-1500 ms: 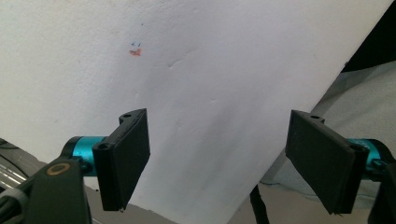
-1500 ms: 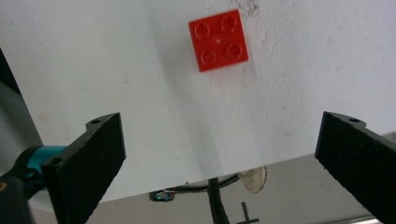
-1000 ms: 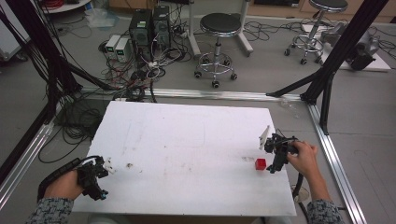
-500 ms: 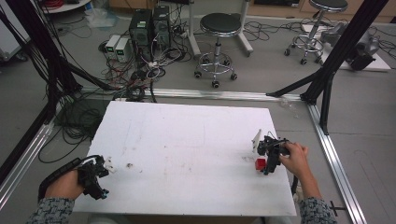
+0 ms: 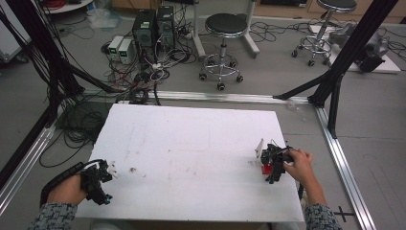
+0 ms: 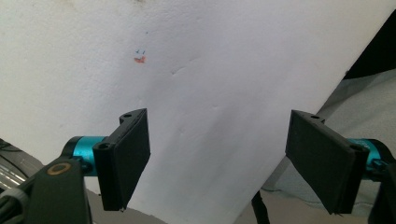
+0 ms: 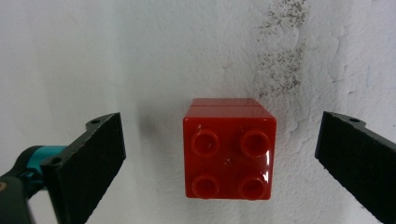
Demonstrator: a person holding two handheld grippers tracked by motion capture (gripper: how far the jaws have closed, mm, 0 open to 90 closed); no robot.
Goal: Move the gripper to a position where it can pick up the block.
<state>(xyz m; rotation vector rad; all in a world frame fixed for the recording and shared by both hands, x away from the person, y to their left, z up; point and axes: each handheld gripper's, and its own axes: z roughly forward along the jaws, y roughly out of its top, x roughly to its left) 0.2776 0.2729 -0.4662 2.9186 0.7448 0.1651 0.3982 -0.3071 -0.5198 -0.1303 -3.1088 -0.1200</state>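
Red brick (image 7: 228, 147) is seen dead centre of the right gripper view, studs up, resting on the white table (image 7: 116, 56), between the jaws of the right gripper (image 7: 224, 163) but touched by neither. Jaws are spread wide, well clear on both sides. Brick is judged light, rigid, glossy plastic, so slippery under the pads; the flat vertical side faces are judged the best hold, squared to the jaws, not the studded top. A seam near the far top edge suggests two stacked pieces; this cannot be confirmed.

In the high view the brick (image 5: 266, 168) sits at lower right of the frame, mostly covered by the right gripper (image 5: 274, 165) and hand (image 5: 299, 165). Left gripper (image 6: 219, 163) is held open over bare table, nothing between the jaws; it shows at lower left (image 5: 98, 179). Small marks upper centre of the left gripper view are too small to read.
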